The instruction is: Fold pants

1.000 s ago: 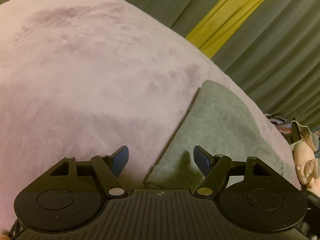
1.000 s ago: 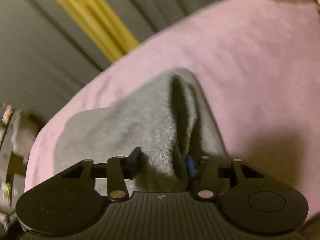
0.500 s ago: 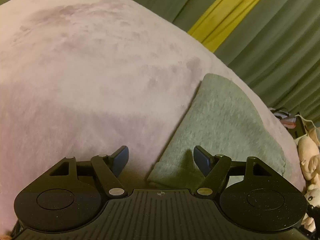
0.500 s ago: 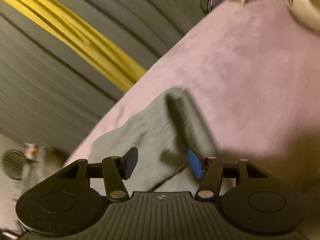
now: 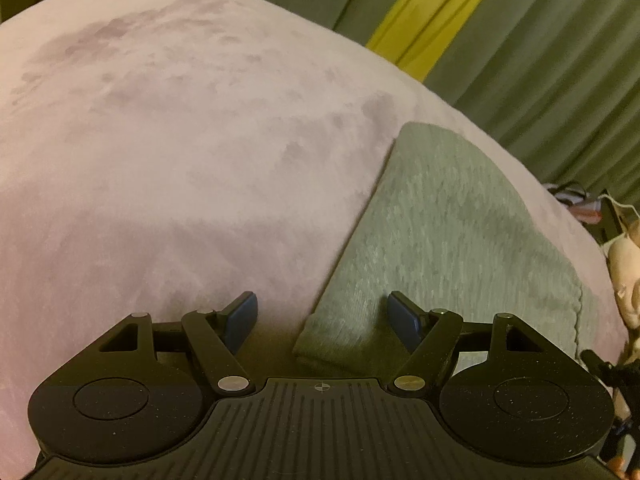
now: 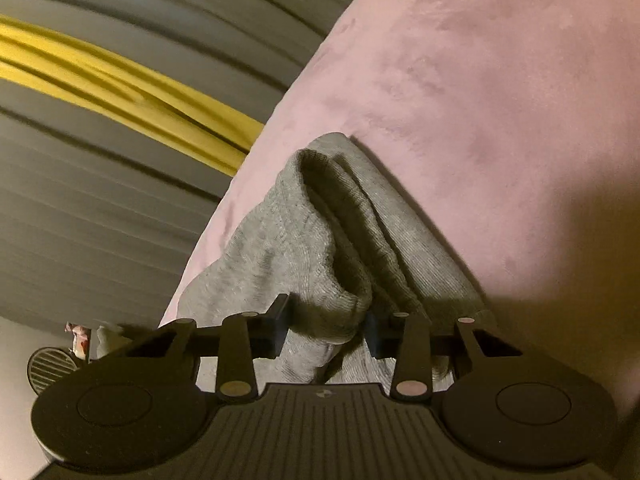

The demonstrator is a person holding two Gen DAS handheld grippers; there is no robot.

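Dim, warm yellowish light; both my views look grainy and soft. Fisheye bending bows the bed and curtains, which smear with motion blur in my right view. A broad shadow darkens the lower right there.

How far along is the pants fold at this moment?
Done: the gray pants lie as a compact flat panel on the pink blanket. In hand: the right gripper pinches a bunched edge of them; the left gripper is open over a corner, gripping nothing. Left: laying that bunched edge flat, perhaps another fold.
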